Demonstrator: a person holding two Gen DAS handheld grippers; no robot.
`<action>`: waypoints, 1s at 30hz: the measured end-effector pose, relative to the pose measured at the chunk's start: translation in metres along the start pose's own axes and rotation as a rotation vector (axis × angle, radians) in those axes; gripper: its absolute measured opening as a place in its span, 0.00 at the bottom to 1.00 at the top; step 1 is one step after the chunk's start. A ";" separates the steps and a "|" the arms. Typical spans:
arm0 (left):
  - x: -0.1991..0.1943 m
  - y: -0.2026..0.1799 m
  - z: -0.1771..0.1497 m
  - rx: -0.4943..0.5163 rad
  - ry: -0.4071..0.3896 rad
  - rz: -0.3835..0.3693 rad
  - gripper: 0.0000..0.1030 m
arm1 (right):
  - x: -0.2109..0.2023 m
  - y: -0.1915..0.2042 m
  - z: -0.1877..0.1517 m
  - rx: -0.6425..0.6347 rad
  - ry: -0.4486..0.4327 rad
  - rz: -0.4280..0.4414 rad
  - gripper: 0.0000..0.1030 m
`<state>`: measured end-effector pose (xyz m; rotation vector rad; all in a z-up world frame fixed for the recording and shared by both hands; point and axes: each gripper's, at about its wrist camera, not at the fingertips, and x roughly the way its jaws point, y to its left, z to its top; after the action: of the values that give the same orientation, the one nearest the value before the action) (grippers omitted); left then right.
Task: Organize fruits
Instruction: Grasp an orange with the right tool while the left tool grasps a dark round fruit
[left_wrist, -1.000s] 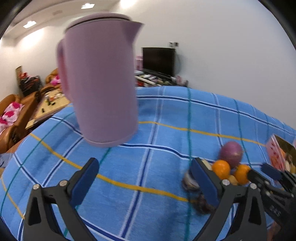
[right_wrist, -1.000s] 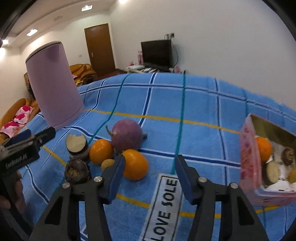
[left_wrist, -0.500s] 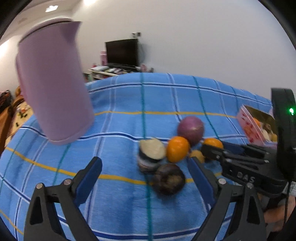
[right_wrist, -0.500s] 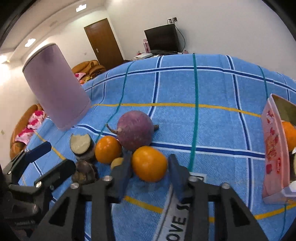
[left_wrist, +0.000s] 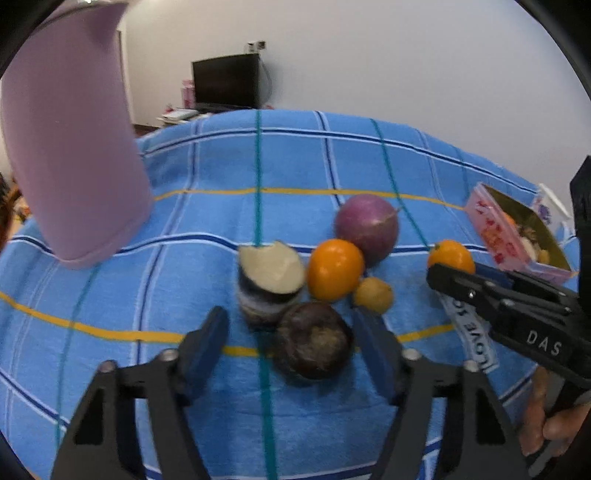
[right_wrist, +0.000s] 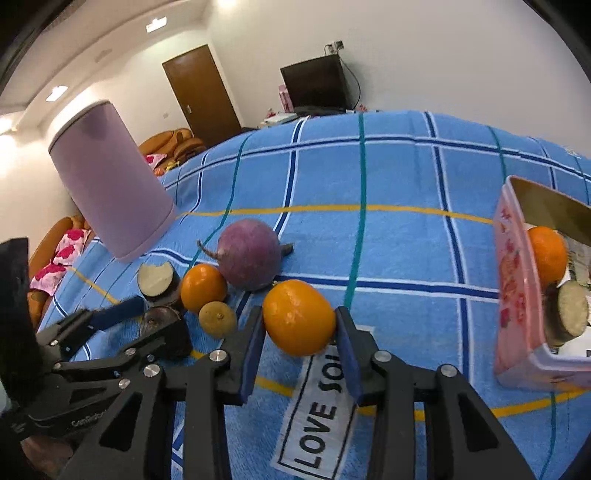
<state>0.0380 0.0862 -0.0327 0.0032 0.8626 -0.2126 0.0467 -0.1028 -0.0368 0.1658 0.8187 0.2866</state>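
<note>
Two claws work over a desk covered in a blue checked cloth. Seen from the left wrist, the left claw has just been closing and now straddles a dark round fruit; its right pad looks to be against the fruit, while the left pad stands clear, so the fruit is not gripped. Just beyond lie a cut dark-skinned piece with a pale face, an orange, a small yellowish fruit and a purple round vegetable, all bunched together. A lilac jug stands at the far left, and a pink box with fruit inside sits to the right. Seen from the right wrist, the right claw is clenched on a second orange, both blue pads pressed to its sides, just above a label reading LOVE SOLE. The pink box stands well apart at the right edge, holding another orange and a cut piece.
</note>
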 end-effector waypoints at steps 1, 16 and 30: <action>0.002 -0.001 -0.001 0.003 0.010 -0.006 0.61 | -0.001 0.000 0.000 -0.001 -0.004 -0.001 0.39; -0.030 0.001 0.003 -0.010 -0.151 -0.104 0.41 | -0.034 0.008 0.002 -0.081 -0.160 -0.066 0.39; -0.054 0.000 0.008 -0.060 -0.367 -0.084 0.41 | -0.070 -0.005 0.004 -0.114 -0.262 0.003 0.39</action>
<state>0.0099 0.0955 0.0136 -0.1251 0.5035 -0.2560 0.0052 -0.1296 0.0131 0.0950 0.5415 0.3067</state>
